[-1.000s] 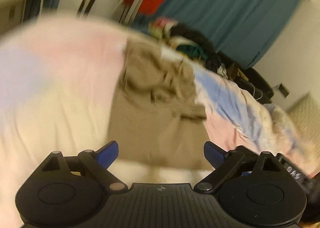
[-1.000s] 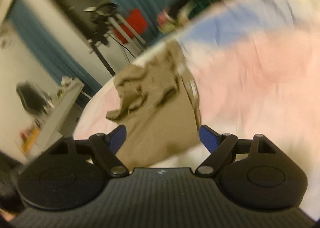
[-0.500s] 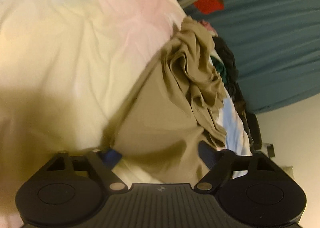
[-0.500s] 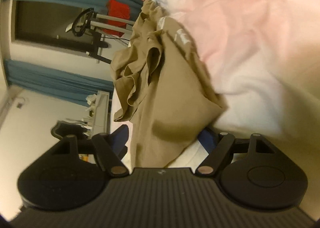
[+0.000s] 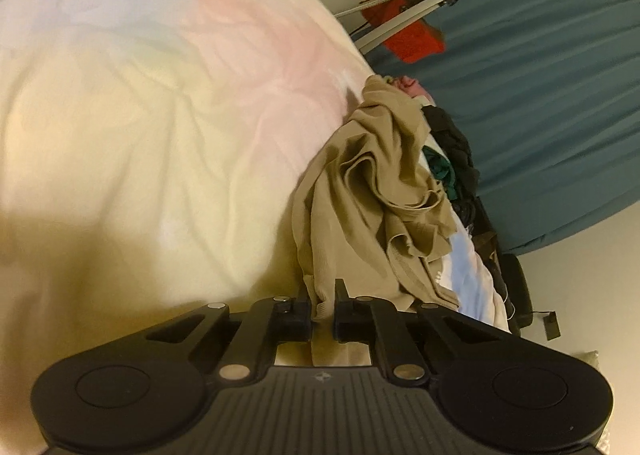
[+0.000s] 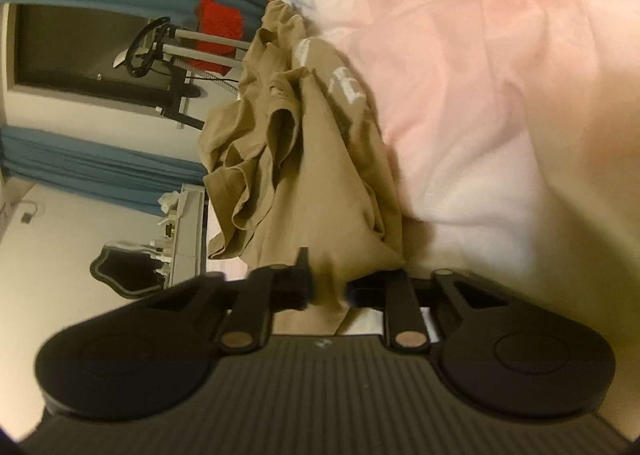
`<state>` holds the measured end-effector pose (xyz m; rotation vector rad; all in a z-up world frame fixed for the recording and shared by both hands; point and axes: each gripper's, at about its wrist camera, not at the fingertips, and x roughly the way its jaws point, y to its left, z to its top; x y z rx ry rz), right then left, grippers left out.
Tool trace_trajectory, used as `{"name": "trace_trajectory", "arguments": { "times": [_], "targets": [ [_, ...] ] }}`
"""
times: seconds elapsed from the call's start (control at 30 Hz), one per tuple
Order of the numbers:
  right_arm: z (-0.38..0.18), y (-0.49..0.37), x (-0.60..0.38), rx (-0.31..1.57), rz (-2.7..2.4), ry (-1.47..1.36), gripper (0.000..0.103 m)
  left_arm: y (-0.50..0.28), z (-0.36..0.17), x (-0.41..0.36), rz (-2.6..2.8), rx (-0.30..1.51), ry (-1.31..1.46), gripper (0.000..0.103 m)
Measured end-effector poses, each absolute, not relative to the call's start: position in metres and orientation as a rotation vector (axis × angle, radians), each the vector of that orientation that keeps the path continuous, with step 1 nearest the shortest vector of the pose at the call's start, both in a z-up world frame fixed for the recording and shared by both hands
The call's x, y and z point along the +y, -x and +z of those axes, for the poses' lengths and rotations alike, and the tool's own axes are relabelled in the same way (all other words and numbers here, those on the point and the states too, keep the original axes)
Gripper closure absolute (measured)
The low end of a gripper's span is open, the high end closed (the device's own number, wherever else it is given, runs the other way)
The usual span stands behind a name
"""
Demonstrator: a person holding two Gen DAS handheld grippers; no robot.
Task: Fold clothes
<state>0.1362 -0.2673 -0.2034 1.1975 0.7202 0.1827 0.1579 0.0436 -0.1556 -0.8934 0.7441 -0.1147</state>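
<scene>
A tan garment (image 5: 360, 215) lies crumpled on a pastel bed cover (image 5: 160, 115). Its near hem runs into my left gripper (image 5: 322, 305), which is shut on that edge. In the right wrist view the same tan garment (image 6: 312, 175), with white lettering on it, stretches from a bunched far end to my right gripper (image 6: 326, 287), shut on another part of its near edge. Each gripper's jaws stand pressed together with cloth between them. The far half of the garment is folded over itself in loose pleats.
The bed cover (image 6: 480, 75) is pink, cream and pale blue. A pile of dark and green clothes (image 5: 452, 159) lies beyond the garment. Teal curtains (image 5: 540, 95), a metal stand (image 5: 400, 7) with something red, and a white desk (image 6: 188, 231) ring the bed.
Both grippers went from wide open above the garment to low at its near edge and have shut on the tan cloth. The views have tilted sideways.
</scene>
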Motion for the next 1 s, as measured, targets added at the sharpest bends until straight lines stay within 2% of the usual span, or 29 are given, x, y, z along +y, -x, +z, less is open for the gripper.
{"name": "trace_trajectory", "arguments": {
  "times": [0.63,1.0],
  "targets": [
    [-0.146,-0.106,-0.267,0.519,0.276,-1.101,0.092,-0.122,-0.104,0.046,-0.236,0.596,0.873,0.097],
    [-0.117,-0.043,-0.254,0.490,0.313,-1.040,0.092,-0.042,-0.078,0.057,-0.261,0.551,0.839,0.097]
  ]
}}
